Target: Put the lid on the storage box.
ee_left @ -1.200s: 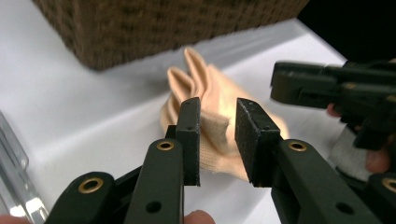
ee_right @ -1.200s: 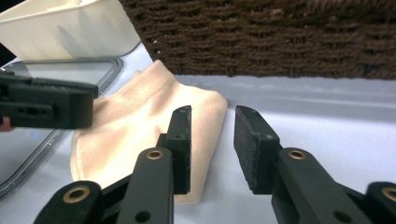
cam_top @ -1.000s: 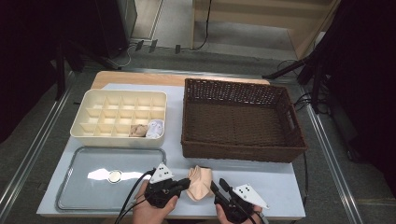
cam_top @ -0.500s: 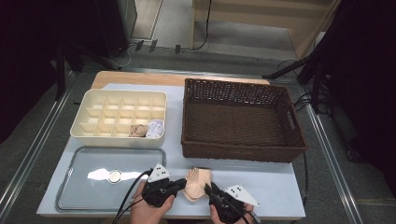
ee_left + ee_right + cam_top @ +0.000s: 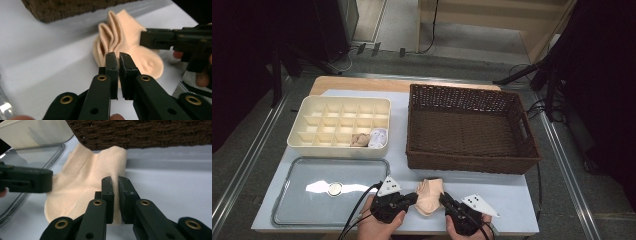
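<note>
A peach sock (image 5: 429,196) lies bunched on the white tabletop just in front of the basket, between my two grippers. My left gripper (image 5: 413,198) pinches the sock's left edge, and in the left gripper view the jaws (image 5: 118,60) stand almost together on the fabric of the sock (image 5: 130,47). My right gripper (image 5: 444,199) holds the opposite edge. Its jaws have just been closing, and in the right gripper view (image 5: 116,181) a fold of the sock (image 5: 87,177) runs between the pads. Each gripper view also shows the other gripper at the sock's far side (image 5: 150,38) (image 5: 48,182).
A brown wicker basket (image 5: 472,165) stands right behind the sock. A cream divided box (image 5: 337,107) at the left holds two rolled socks (image 5: 359,140) (image 5: 378,137). A grey tray (image 5: 302,205) with a small round object (image 5: 334,188) lies at front left. The table's front edge is just under my hands.
My right gripper has moved in towards the sock and shut on its right edge. The left gripper has kept its hold, and the sock is more bunched.
</note>
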The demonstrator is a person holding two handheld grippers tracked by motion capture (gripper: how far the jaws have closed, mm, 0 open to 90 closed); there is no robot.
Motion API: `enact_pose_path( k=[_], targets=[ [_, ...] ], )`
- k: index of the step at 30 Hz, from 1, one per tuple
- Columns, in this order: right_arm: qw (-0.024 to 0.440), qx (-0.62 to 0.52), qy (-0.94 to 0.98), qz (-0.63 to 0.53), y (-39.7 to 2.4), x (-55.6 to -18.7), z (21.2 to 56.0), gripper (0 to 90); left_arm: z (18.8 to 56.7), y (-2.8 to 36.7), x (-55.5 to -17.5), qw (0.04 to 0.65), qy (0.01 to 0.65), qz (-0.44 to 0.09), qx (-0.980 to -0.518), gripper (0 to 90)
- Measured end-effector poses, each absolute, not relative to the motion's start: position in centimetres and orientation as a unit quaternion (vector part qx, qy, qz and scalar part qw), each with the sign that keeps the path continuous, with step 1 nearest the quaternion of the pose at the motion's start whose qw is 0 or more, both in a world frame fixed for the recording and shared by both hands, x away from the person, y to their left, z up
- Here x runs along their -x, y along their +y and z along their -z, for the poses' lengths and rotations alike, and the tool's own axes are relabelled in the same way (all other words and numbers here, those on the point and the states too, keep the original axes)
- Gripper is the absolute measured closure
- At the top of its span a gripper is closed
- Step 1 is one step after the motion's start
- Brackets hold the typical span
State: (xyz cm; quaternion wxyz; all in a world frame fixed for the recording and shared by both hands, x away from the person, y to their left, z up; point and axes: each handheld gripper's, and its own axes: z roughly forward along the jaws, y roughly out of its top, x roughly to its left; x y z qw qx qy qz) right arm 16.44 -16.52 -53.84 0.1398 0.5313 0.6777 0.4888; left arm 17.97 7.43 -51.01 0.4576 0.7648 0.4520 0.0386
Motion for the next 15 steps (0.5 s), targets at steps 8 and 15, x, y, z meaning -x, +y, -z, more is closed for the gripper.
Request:
enact_pose_path(
  k=[8,15],
  targets=[
    [0.145,-0.522,0.681,-0.493,-16.3,-16.4,53.3,83.8,49.4,7.1,-17.7,0.487,0.437,-0.039,-0.755,85.1],
    [0.146,-0.517,0.679,-0.500,-16.2,-16.2,53.0,83.5,51.4,4.5,-18.8,0.451,0.438,-0.027,-0.777,89.4]
  ],
)
